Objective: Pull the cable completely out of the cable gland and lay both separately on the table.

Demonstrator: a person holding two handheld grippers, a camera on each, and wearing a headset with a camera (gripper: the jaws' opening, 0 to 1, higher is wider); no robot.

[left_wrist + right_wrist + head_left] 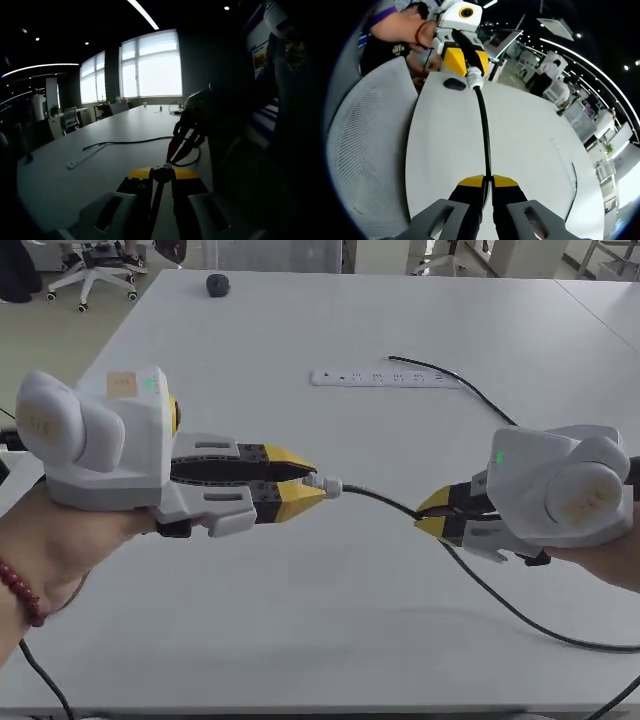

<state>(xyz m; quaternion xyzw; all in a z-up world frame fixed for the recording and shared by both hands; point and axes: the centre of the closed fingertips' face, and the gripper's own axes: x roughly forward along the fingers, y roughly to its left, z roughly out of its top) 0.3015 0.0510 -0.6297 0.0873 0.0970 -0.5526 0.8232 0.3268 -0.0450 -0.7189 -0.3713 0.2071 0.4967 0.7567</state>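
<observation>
My left gripper (pixel 318 483) is shut on the white cable gland (pixel 326 483), held above the white table (pixel 300 330). A black cable (pixel 380 499) runs out of the gland to my right gripper (pixel 425 513), which is shut on it a short way along. Behind the right gripper the cable trails down to the table and off the right edge (pixel 560 638). In the right gripper view the cable (pixel 484 135) stretches from my own jaws up to the gland (pixel 473 77) in the left gripper (pixel 468 64). In the left gripper view the gland (pixel 162 173) sits between my jaws.
A white power strip (pixel 385 378) with its black lead lies at the table's middle back. A dark round object (pixel 218 284) sits at the far edge. Office chairs (pixel 90 270) stand beyond the table. A mesh chair back (pixel 365 150) shows in the right gripper view.
</observation>
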